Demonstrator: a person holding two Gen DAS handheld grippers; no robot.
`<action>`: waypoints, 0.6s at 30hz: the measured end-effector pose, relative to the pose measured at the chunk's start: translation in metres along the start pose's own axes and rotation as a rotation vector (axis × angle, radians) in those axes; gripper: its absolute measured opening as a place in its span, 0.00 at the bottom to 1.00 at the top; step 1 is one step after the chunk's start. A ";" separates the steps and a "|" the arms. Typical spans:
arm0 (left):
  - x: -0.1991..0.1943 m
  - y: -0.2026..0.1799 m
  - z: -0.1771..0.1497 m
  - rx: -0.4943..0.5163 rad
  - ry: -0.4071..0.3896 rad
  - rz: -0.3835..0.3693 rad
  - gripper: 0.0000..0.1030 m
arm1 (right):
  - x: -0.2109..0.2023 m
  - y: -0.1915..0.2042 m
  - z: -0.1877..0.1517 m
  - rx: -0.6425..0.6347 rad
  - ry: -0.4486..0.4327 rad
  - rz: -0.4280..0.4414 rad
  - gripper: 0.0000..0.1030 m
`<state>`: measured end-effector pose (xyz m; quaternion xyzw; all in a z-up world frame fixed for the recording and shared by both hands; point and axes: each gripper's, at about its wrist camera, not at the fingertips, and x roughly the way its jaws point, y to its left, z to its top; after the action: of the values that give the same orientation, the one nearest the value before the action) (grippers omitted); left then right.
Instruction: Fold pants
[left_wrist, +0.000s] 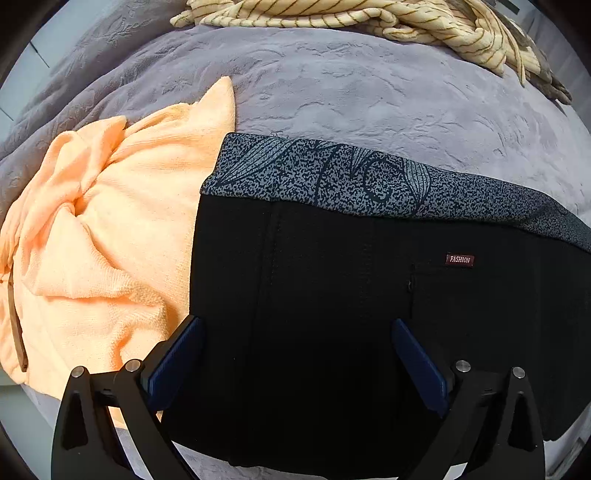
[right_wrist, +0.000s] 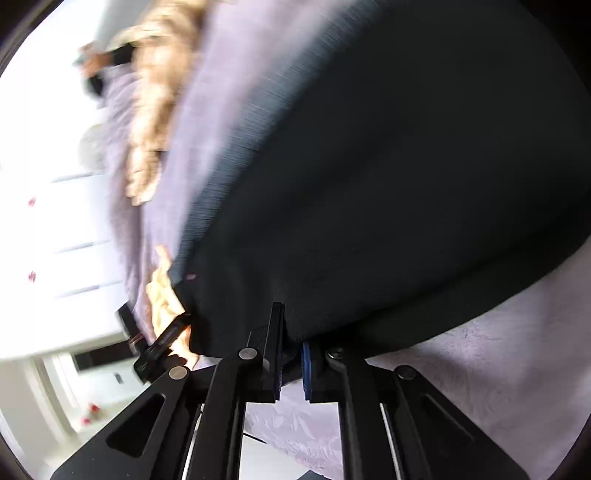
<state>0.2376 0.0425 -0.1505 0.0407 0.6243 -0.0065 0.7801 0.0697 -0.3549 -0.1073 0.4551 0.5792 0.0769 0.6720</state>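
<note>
Left wrist view: left tool (left_wrist: 297, 334) points down over the pants (left_wrist: 332, 314), jaws spread wide, blue pads (left_wrist: 177, 358) clear of each other with only flat black cloth between them; nothing pinched. Pants lie flat on the bed (left_wrist: 369, 92), which has a lilac plush cover. Speckled grey waistband (left_wrist: 332, 173) runs across the far side of the black cloth; a small red label (left_wrist: 459, 259) sits just below it toward the right. Peach towel (left_wrist: 99, 229), crumpled, lies just beside the pants on their left, its edge tucked under the black cloth. Striped cream garment (left_wrist: 369, 18) is bunched along the bed's far edge, well apart from the pants.

Right wrist view, blurred: right tool (right_wrist: 291, 332) is closed, its pads pinching the near edge of the pants (right_wrist: 369, 184); the black cloth fills most of the view, spreading away from the grip. Lilac cover (right_wrist: 498, 350) shows below and right of the cloth. Bit of peach towel (right_wrist: 162, 291) peeks out at the cloth's left edge, with part of the other tool in front of it. Tan blur (right_wrist: 155, 92) further off on the bed; cannot tell detail.
</note>
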 end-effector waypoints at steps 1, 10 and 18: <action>0.002 -0.001 0.001 0.001 -0.001 0.000 1.00 | -0.003 0.004 -0.002 -0.025 -0.007 -0.016 0.08; -0.042 -0.037 -0.003 0.100 -0.030 0.050 1.00 | -0.018 -0.038 -0.024 0.070 0.003 -0.008 0.20; -0.059 -0.181 -0.025 0.225 -0.017 -0.166 1.00 | -0.164 -0.118 0.017 0.224 -0.335 -0.144 0.32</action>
<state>0.1890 -0.1389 -0.1082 0.0761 0.6144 -0.1415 0.7725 -0.0179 -0.5350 -0.0758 0.4906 0.4953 -0.1132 0.7079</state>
